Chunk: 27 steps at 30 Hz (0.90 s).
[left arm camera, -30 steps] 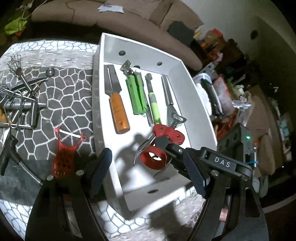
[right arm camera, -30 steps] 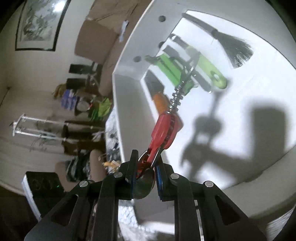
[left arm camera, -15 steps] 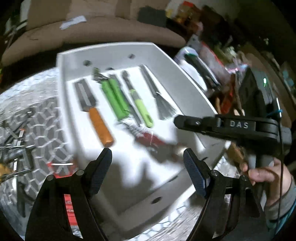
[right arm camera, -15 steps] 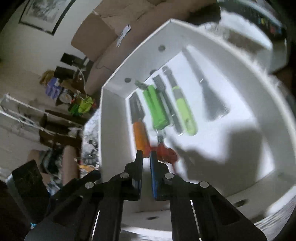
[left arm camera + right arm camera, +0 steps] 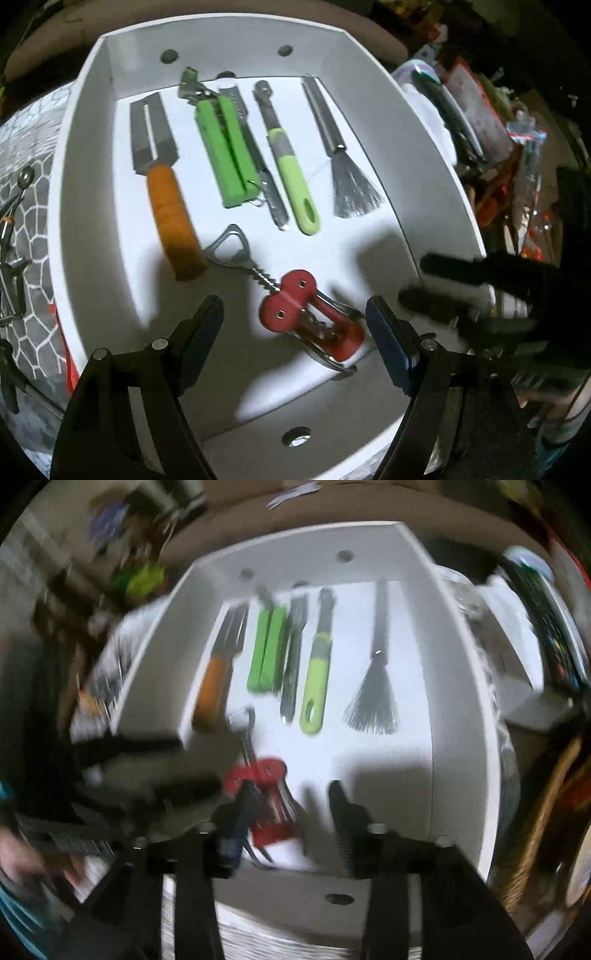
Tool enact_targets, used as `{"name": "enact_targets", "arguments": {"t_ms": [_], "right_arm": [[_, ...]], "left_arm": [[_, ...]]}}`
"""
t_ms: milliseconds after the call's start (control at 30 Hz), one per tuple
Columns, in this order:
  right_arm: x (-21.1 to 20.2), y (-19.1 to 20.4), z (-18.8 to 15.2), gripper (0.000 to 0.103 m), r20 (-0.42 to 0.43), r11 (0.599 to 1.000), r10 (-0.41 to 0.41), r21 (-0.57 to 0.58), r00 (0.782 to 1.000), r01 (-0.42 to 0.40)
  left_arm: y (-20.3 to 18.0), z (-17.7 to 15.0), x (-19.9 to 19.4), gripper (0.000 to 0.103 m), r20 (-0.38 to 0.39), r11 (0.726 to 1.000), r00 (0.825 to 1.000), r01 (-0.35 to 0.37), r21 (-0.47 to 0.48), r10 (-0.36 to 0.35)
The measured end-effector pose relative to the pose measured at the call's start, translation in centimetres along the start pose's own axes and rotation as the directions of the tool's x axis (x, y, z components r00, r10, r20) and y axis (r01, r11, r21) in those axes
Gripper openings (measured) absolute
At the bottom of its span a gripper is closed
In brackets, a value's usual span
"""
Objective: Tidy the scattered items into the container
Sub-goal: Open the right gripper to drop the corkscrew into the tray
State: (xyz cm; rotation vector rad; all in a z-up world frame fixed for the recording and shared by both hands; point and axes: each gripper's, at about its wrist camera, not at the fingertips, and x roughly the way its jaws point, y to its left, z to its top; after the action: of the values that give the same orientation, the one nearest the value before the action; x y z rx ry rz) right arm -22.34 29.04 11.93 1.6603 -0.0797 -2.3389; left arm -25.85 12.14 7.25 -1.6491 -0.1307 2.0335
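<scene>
The red corkscrew [image 5: 306, 317] lies flat on the floor of the white tray [image 5: 92, 155], near the 6 o'clock wall, below the row of tidied pieces: the orange-handled slicer [image 5: 166, 192], the green can opener [image 5: 225, 147], the green-handled peeler [image 5: 291, 177] and the wire brush [image 5: 347, 173]. The right tool [image 5: 291, 812] hangs over it with its jaws parted and nothing between them; they have just been opening. The left tool [image 5: 295, 336] is spread wide and empty, framing the corkscrew in its own view.

The step in hand looks like letting go and clearing off. To do that well, lift the right tool straight up with the jaws kept apart so a finger does not catch the corkscrew's arms and drag it, then send the left tool to 9 o'clock, where more utensils wait on the patterned bench [image 5: 33, 206].

A second ago the right tool was pinching the corkscrew, which dangled above the tray. Now it rests on the tray floor, free. The left tool has swung from the bench side to sit over the tray.
</scene>
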Motion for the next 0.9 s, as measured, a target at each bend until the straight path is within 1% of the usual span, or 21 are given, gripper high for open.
{"name": "enact_targets", "arguments": {"t_ms": [33,100,167,200,233,267,300,333,367,467,533,567,600,667,767,900], "right_arm": [[0.3,0.2,-0.2,0.047,-0.005,1.0,-0.001,-0.021,1.0,0.001],[0.7,0.5,-0.6,0.048,-0.001,0.999,0.019,-0.025,1.0,-0.019],[0.5,0.6,-1.0,0.049,0.021,0.999,0.054,-0.009,0.998,-0.054],[0.3,0.7,-1.3,0.052,0.037,0.997,0.078,-0.001,0.996,-0.078],[-0.1,0.7,-1.6,0.054,0.055,0.995,0.095,0.003,0.994,-0.096],[-0.5,0.9,-1.9,0.059,0.073,0.995,0.103,0.003,0.992,-0.104],[-1.0,1.2,-2.0,0.065,0.084,0.995,0.104,-0.001,0.991,-0.104],[-1.4,1.5,-2.1,0.068,0.097,0.995,0.1,-0.012,0.99,-0.1],[-1.8,1.9,-2.3,0.074,0.108,0.996,0.086,-0.028,0.99,-0.084],[-2.8,3.1,-3.1,0.083,0.138,0.998,0.014,-0.064,0.99,-0.005],[-3.3,3.5,-3.4,0.086,0.16,0.998,-0.005,-0.06,0.987,0.015],[-3.7,3.7,-3.7,0.091,0.173,0.998,-0.01,-0.056,0.985,0.02],[-4.0,3.8,-4.0,0.103,0.184,0.998,-0.014,-0.052,0.983,0.024],[-4.7,4.2,-4.8,0.103,0.21,0.998,-0.035,-0.044,0.977,0.045],[-5.6,4.8,-6.1,0.103,0.233,0.996,-0.071,-0.041,0.97,0.083],[-6.5,5.1,-7.4,0.103,0.242,0.996,-0.074,-0.026,0.967,0.083]], "left_arm": [[0.2,0.0,-0.2,0.077,0.003,1.0,1.0,0.018,-0.01,-0.018],[0.2,-0.2,-1.0,0.077,0.021,0.999,0.999,0.038,-0.024,-0.038],[0.0,-0.7,-2.5,0.078,0.074,0.997,0.995,0.072,-0.021,-0.071],[-0.1,-1.2,-3.7,0.08,0.113,0.995,0.989,0.095,-0.013,-0.093],[-0.2,-1.6,-4.5,0.087,0.134,0.994,0.985,0.106,-0.009,-0.104],[-0.3,-2.0,-5.4,0.093,0.158,0.993,0.981,0.114,-0.003,-0.112],[-0.4,-2.7,-6.4,0.094,0.19,0.993,0.975,0.114,0.005,-0.113],[-0.5,-3.1,-6.9,0.099,0.201,0.994,0.974,0.105,0.01,-0.105],[-0.6,-3.5,-7.4,0.103,0.211,0.996,0.974,0.083,0.017,-0.085],[-0.8,-4.6,-8.0,0.103,0.217,0.999,0.975,0.041,0.027,-0.045],[-0.7,-5.5,-8.3,0.103,0.214,0.999,0.976,0.044,0.01,-0.046],[-0.6,-6.1,-8.5,0.103,0.214,0.999,0.976,0.043,0.004,-0.043],[-0.6,-6.4,-8.7,0.103,0.216,0.999,0.976,0.032,0.002,-0.032],[-0.9,-7.8,-9.1,0.103,0.229,1.0,0.973,-0.011,0.008,0.009],[-0.9,-9.5,-9.3,0.103,0.231,0.998,0.971,-0.056,0.002,0.054],[-1.0,-11.4,-9.5,0.103,0.223,0.997,0.972,-0.074,-0.012,0.075]]}}
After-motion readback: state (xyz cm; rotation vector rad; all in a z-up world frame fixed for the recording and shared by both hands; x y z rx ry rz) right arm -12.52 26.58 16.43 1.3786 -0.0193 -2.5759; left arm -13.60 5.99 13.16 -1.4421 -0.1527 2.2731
